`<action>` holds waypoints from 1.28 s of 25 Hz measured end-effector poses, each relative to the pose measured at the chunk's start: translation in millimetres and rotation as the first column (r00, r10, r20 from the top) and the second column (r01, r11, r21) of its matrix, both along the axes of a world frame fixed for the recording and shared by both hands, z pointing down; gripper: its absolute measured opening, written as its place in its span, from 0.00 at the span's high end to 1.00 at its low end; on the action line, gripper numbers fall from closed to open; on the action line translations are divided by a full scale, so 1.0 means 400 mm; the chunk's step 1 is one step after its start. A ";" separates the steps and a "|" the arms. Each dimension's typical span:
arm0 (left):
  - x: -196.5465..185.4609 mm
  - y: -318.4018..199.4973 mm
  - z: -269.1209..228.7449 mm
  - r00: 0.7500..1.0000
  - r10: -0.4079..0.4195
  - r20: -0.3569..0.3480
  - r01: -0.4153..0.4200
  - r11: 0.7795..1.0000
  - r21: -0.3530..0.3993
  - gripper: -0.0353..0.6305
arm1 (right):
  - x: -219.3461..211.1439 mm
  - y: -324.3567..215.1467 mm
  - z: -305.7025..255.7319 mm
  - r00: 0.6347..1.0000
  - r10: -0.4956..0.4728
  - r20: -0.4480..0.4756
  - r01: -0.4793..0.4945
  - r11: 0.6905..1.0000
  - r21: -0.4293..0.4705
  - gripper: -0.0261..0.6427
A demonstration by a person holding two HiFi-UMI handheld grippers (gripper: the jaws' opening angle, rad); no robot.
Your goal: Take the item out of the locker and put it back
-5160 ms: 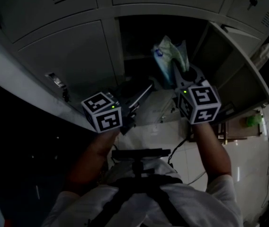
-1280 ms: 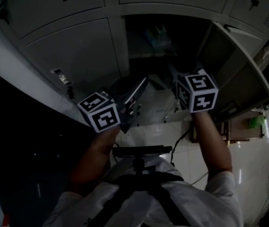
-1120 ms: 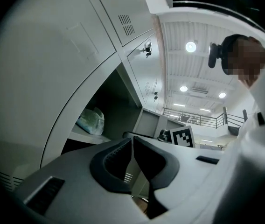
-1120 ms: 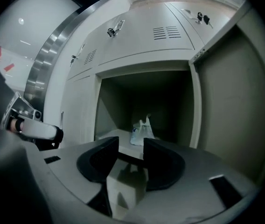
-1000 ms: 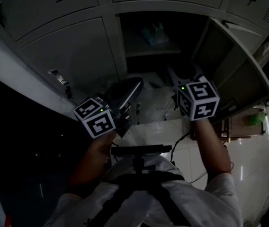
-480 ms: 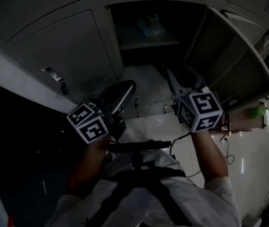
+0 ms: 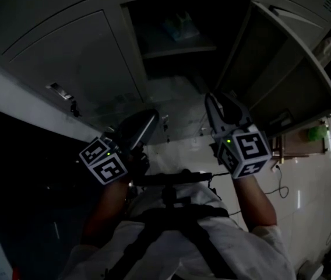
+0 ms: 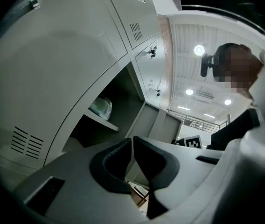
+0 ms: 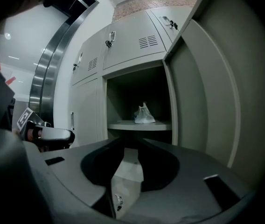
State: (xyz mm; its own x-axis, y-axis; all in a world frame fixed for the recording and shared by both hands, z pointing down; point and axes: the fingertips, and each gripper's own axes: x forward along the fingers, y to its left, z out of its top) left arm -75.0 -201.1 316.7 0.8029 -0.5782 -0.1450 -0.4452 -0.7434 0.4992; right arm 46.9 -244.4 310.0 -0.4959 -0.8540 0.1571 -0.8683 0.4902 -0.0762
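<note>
Grey and empty, the left tool (image 8: 132, 143) hangs before the open locker (image 7: 131, 57) with its jaws together. The right tool (image 9: 125, 149) has its jaws slightly apart; they have just been closing on nothing. Farther in, the pale bag (image 9: 144, 114) sits on the locker shelf (image 9: 128, 125), well apart from both. The putting-back looks done. Likely next is swinging the door (image 9: 202, 87) shut.

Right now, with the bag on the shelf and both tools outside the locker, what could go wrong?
1. The locker door hangs open beside the right tool, whose jaws have just been closing on nothing; a sideways swing could hit it.
2. The limp bag stands loose on the shelf and might slump.
</note>
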 end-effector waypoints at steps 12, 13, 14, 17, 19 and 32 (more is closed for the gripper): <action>-0.033 0.064 0.075 1.000 0.003 -0.006 -0.003 0.997 -0.083 0.95 | 0.032 0.065 0.107 0.998 0.045 0.053 -0.040 0.994 -0.100 0.87; -0.037 0.070 0.080 1.000 0.002 -0.006 -0.003 0.996 -0.089 0.95 | 0.033 0.073 0.116 0.997 0.050 0.054 -0.044 0.993 -0.107 0.87; -0.041 0.074 0.085 1.000 0.002 -0.006 -0.003 0.996 -0.095 0.95 | 0.033 0.080 0.125 0.997 0.056 0.054 -0.049 0.992 -0.114 0.88; -0.048 0.086 0.098 1.000 0.006 -0.008 -0.007 0.994 -0.108 0.95 | 0.038 0.100 0.152 0.995 0.079 0.056 -0.072 0.989 -0.130 0.90; -0.047 0.096 0.107 1.000 0.016 -0.009 -0.017 0.993 -0.117 0.95 | 0.037 0.113 0.167 0.994 0.093 0.059 -0.084 0.987 -0.139 0.91; -0.049 0.156 0.150 0.997 0.067 -0.031 -0.071 0.984 -0.162 0.95 | -0.022 0.171 0.202 0.993 0.107 0.047 -0.099 0.984 -0.150 0.97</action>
State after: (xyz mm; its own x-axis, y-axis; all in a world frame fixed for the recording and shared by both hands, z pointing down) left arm -94.4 -138.6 376.6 0.8392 -0.5388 -0.0742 -0.3812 -0.6801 0.6262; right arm 38.0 -175.8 391.0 -0.4176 -0.8708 0.2596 -0.9062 0.3781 -0.1896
